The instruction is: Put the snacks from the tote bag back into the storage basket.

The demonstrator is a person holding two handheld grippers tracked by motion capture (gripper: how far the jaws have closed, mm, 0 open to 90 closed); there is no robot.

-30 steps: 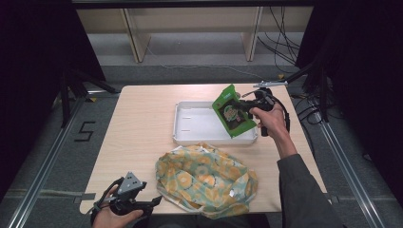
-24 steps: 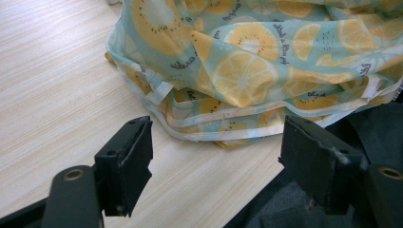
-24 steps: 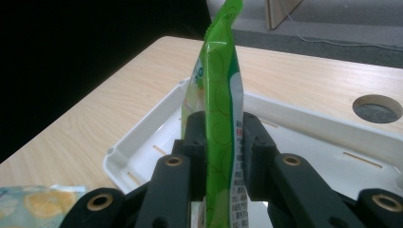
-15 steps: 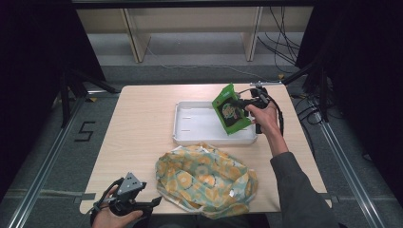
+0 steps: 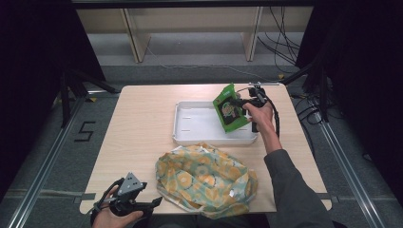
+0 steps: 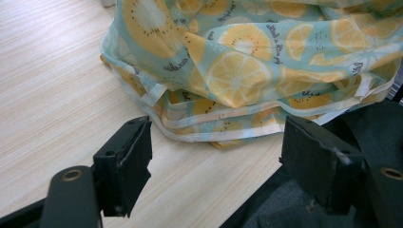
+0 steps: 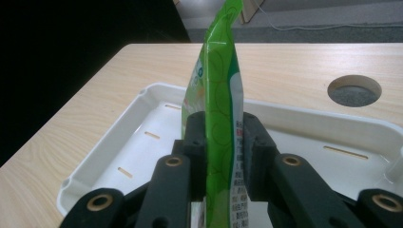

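So the right gripper (image 7: 219, 142) has its fingers clamped on a green snack pouch (image 5: 230, 109), held up over the right end of the white tray (image 5: 199, 137). Small print on the pouch's edge is too tiny to read in the right gripper view, which also shows a round hole (image 7: 354, 90) in the worktop (image 5: 142, 123). The "5" (image 5: 84, 131) sits on the floor. The left gripper (image 6: 216, 154) has fingers spread wide, empty, at the near worktop edge beside the lemon-print bag (image 6: 266, 61); its writing isn't legible.
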